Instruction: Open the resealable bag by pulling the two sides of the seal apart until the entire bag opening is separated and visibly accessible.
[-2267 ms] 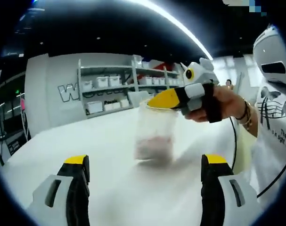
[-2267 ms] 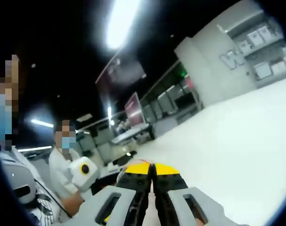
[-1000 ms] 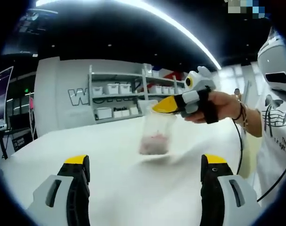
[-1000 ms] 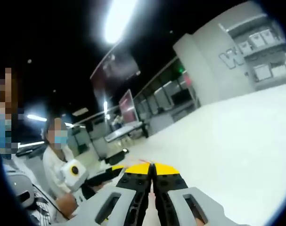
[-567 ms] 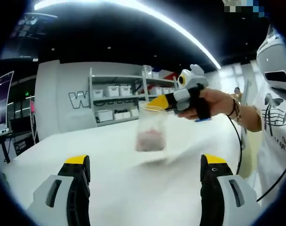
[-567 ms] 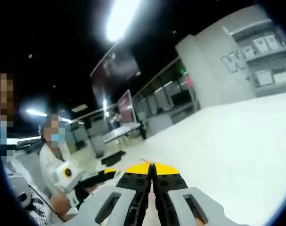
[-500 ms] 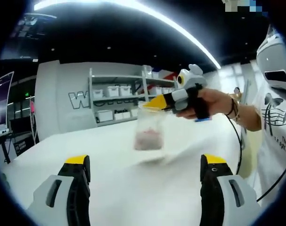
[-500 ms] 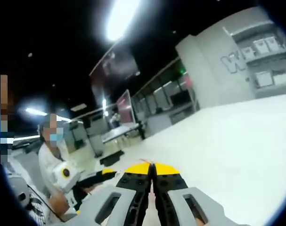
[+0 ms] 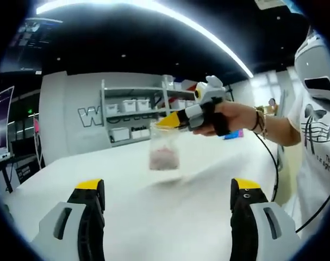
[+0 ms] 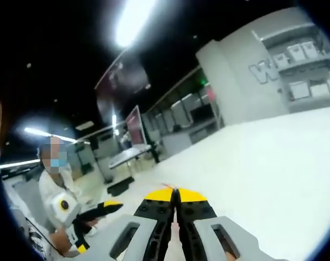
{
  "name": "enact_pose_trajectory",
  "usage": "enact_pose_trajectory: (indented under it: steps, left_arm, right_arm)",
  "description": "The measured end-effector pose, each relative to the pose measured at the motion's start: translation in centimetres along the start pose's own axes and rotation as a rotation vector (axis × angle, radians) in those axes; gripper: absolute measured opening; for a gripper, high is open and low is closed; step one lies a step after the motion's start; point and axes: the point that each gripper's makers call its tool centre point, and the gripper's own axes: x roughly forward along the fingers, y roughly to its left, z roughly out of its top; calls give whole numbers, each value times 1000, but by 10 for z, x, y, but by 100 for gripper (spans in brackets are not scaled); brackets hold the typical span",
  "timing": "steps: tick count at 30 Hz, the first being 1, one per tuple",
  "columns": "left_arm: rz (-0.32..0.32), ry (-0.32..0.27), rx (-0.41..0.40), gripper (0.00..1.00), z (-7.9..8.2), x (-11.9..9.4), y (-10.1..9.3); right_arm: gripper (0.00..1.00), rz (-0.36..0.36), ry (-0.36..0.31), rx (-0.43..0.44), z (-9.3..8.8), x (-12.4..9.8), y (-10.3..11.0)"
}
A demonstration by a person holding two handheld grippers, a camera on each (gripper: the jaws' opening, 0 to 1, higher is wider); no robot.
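The resealable bag hung just above the centre of the left gripper view, clear plastic with a pinkish mass in its lower part, held off the white worktop by its top edge.

Nearest the lens in that view, the left gripper rose from the bottom of the frame with its two yellow-tipped jaws spread wide and nothing between them. Beyond it, right of centre, the right gripper came in from the right in a person's hand, its yellow jaws pinched on the bag's upper rim. Farther back, at centre left, stood a shelf of white bins against a grey wall.

In the right gripper view, the right gripper's own jaws stood pressed together at bottom centre; the bag's rim between them was too thin to make out. At lower left, the left gripper showed its yellow tips. The worktop filled the right side.
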Motion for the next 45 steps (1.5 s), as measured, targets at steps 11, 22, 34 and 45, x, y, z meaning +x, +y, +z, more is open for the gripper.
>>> enact_pose_trajectory:
  steps: [11, 22, 34, 45]
  left_arm:
    - [7, 2, 4, 94, -2, -3, 2]
    - [3, 4, 8, 94, -3, -4, -2]
    - [3, 7, 13, 93, -2, -4, -3]
    - [11, 11, 16, 93, -2, -7, -1]
  right_arm:
    - [0, -44, 5, 6, 9, 10, -26]
    - [0, -83, 12, -18, 15, 19, -42]
    - [0, -140, 0, -33, 28, 27, -63]
    - [0, -184, 1, -20, 30, 36, -86]
